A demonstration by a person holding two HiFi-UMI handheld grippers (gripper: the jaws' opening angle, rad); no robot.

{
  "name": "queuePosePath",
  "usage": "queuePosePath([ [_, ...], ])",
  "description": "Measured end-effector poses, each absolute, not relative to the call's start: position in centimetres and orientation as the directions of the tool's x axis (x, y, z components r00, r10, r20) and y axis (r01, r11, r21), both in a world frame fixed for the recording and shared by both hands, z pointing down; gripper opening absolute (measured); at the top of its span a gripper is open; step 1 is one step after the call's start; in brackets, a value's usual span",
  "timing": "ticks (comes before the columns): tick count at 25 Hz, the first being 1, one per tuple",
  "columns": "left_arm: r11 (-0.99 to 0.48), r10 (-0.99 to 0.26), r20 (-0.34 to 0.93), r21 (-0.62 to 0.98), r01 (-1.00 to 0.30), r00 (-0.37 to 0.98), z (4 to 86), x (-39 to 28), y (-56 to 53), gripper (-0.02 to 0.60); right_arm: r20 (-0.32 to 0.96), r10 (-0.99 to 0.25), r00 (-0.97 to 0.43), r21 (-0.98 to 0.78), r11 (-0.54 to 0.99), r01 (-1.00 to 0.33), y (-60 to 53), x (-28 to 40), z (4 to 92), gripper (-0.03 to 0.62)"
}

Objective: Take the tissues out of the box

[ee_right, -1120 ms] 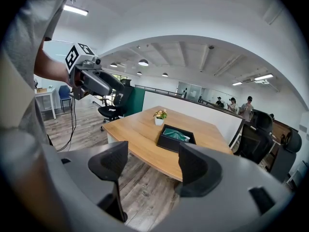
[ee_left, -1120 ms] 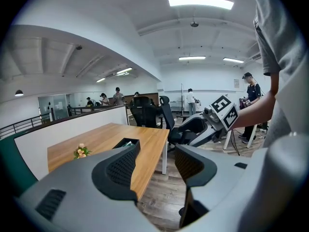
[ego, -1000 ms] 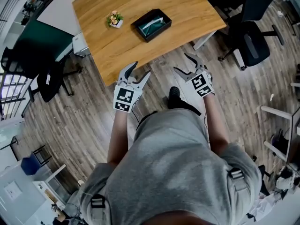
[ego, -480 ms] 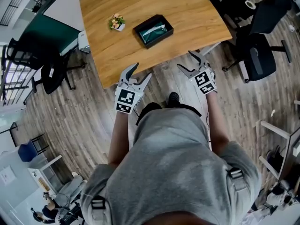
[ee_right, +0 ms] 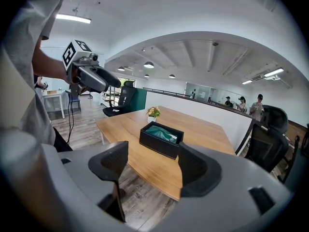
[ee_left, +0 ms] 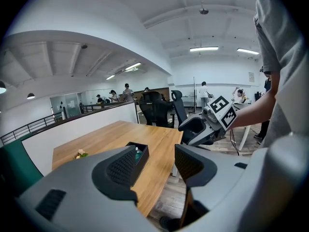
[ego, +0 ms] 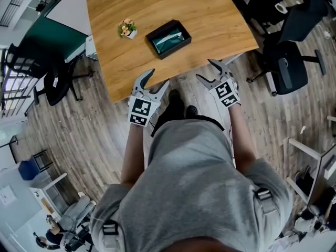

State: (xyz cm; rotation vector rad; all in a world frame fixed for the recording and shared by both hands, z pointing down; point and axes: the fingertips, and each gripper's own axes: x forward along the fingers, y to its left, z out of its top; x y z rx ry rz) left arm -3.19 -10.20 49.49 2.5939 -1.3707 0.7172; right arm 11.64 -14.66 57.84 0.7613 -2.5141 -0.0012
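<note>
Two grippers: the left gripper (ego: 157,77) and the right gripper (ego: 206,70) both have their jaws apart and hold nothing.
Where they are: just short of the desk (ego: 210,14) edge.
Box: the box (ego: 159,29) sits open on the desk, ahead and between the two grippers.
Tissues: the tissues (ego: 170,39) lie inside the box.
Long side: it runs mostly side to side, a bit slanted.
Nearer: the left gripper, I think, by a little.

I step toward the table (ego: 157,4): a second shoe (ego: 175,101) comes forward, and my left gripper (ego: 159,77) and right gripper (ego: 206,70) draw up to its near edge.
</note>
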Motion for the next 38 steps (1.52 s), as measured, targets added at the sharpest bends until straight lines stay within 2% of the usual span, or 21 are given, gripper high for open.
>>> queuePosePath([
  [17, -0.622, -0.707, 0.472, -0.061, -0.781, 0.527, 51.5, -5.6, -18.3, 0.268, 0.523, -0.540, -0.659, 0.129, 0.815, -0.565, -20.7, 11.3, 58.2, 0.334],
  [38, -0.758, -0.530, 0.523, 0.060, -0.649, 0.667, 57.8, -6.6, -28.1, 0.265, 0.614, -0.607, -0.504, 0.160, 0.721, -0.674, -30.1, 12.5, 60.1, 0.333],
])
